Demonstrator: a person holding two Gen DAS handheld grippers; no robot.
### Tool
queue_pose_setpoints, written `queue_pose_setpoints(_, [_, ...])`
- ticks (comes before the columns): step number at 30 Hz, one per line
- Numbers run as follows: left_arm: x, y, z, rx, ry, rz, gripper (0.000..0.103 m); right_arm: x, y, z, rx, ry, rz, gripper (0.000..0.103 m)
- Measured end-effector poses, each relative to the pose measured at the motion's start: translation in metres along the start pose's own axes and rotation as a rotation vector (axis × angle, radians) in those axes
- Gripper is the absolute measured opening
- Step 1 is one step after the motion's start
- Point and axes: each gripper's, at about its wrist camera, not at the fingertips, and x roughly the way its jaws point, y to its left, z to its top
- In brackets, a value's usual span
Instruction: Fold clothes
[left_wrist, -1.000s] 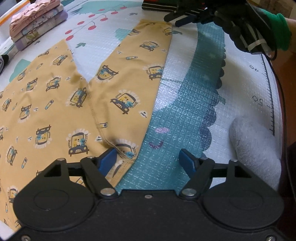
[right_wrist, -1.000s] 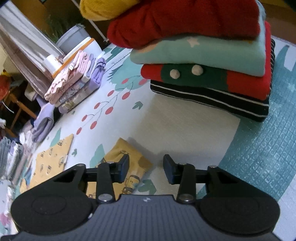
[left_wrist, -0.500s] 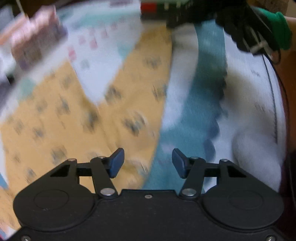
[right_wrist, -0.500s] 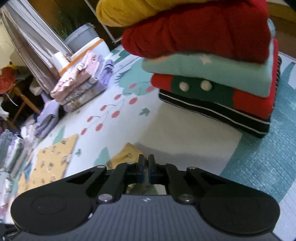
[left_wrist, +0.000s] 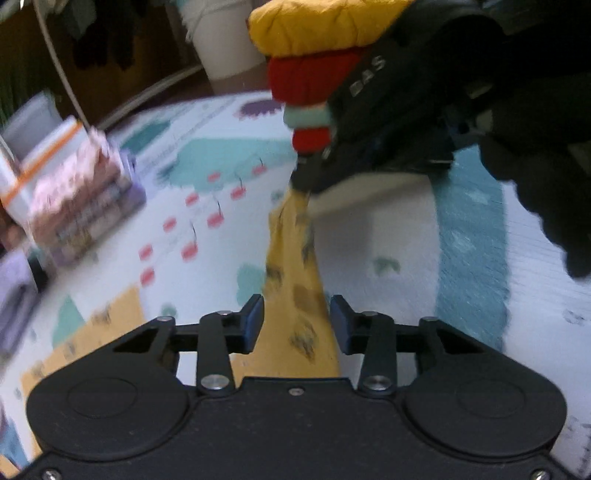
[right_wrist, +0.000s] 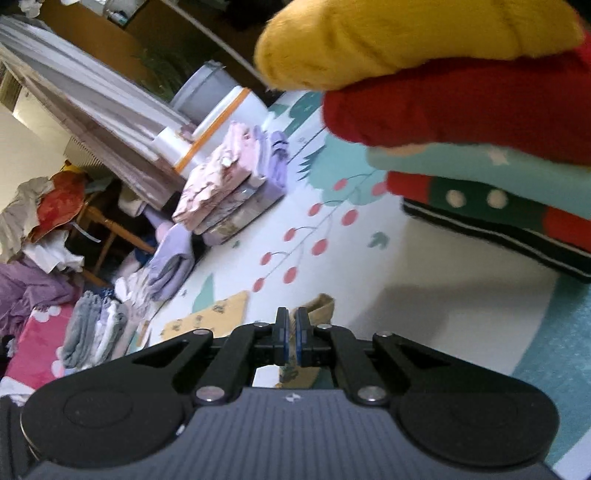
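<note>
Yellow printed trousers (left_wrist: 299, 280) lie on the play mat. One leg is pulled up taut between my two grippers. My left gripper (left_wrist: 297, 325) has its fingers apart, with the leg fabric running between them. My right gripper (right_wrist: 291, 339) is shut on the leg's cuff (right_wrist: 317, 308) and lifts it; it shows in the left wrist view (left_wrist: 306, 177) at the raised end of the leg. The other leg (right_wrist: 210, 314) lies flat on the mat.
A tall stack of folded sweaters (right_wrist: 480, 122) stands just beyond the right gripper. A stack of pink and purple folded clothes (right_wrist: 229, 184) sits at the mat's far left edge beside a white box (left_wrist: 40, 155). More clothes piles (right_wrist: 96, 328) lie on the left.
My right gripper shut on the leg cuff and lifted it. My left gripper rose and tilted up, its jaws narrowing around the leg, which is now taut.
</note>
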Motion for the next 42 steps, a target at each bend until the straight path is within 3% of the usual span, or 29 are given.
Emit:
queue_pose_setpoints(3, [0.010,-0.003,0.009,0.058,-0.009,0.044,0.034,0.003,0.009,0.000,-0.016,0.019,0.021,0.005])
queue_pose_setpoints(5, [0.015,0.001,0.014,0.072,-0.019,0.053,0.026,0.004,0.015,0.001,-0.025,0.030,0.039,0.005])
queue_pose_setpoints(7, [0.015,0.009,0.017,0.074,-0.024,0.047,0.004,0.004,0.020,0.002,-0.024,0.034,0.066,0.005])
queue_pose_setpoints(13, [-0.011,0.069,0.023,0.045,-0.020,-0.083,0.001,-0.005,0.026,0.006,0.030,-0.030,0.212,0.009])
queue_pose_setpoints(16, [-0.031,0.117,0.027,-0.001,-0.026,-0.189,0.001,-0.007,0.029,0.008,0.009,-0.041,0.197,0.009])
queue_pose_setpoints(18, [-0.044,0.149,0.028,-0.021,-0.040,-0.267,0.001,-0.002,0.038,0.007,-0.047,-0.013,0.177,0.009])
queue_pose_setpoints(20, [-0.053,0.173,0.028,-0.011,-0.012,-0.293,0.001,0.009,0.054,0.001,-0.137,0.035,0.159,0.012])
queue_pose_setpoints(24, [-0.070,0.205,0.021,-0.001,0.053,-0.310,0.001,0.036,0.088,-0.022,-0.342,0.153,0.135,0.030])
queue_pose_setpoints(30, [-0.075,0.254,-0.007,-0.089,0.118,-0.291,0.001,0.066,0.140,-0.076,-0.541,0.338,0.159,0.044])
queue_pose_setpoints(35, [-0.078,0.290,-0.038,-0.161,0.109,-0.274,0.001,0.081,0.171,-0.126,-0.726,0.460,0.134,0.044])
queue_pose_setpoints(42, [-0.084,0.329,-0.080,-0.331,0.086,-0.280,0.001,0.090,0.196,-0.168,-0.868,0.562,0.129,0.046])
